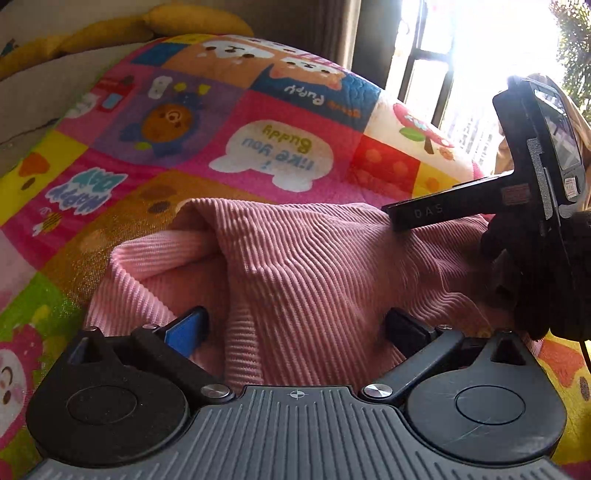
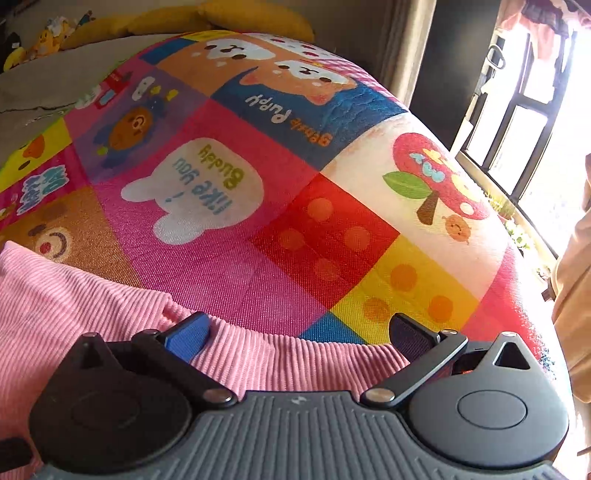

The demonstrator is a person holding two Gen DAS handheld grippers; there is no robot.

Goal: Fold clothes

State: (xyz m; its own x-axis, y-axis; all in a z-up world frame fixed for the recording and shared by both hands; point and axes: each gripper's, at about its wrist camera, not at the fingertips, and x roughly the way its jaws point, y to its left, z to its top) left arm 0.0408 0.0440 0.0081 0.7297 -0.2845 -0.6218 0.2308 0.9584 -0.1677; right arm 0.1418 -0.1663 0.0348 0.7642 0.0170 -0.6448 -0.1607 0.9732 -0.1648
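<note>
Both hand-held grippers hang low over the pink ribbed garment, jaws spread wide and nothing between them. From its own camera the left hand-held gripper points forward across the middle of the cloth, its blue pad and black pad standing well apart just above the ribbing. The right hand-held gripper sits at the garment's far edge, its open fingers straddling the hem where pink cloth meets the patchwork mat. In the left view that same right hand-held gripper comes in from the right, held in a dark-gloved hand, one long black finger tilted down so its tip is at the cloth (touching or just above, I cannot tell).

The garment lies on the mat (a bright cartoon print with bears and a speech bubble), its long axis running left to right across the left camera's view. Its ribs run roughly away from the camera. A lighter pink layer shows under a raised fold on the left side. A window stands beyond the mat at right, and yellow cushions lie at its far end.
</note>
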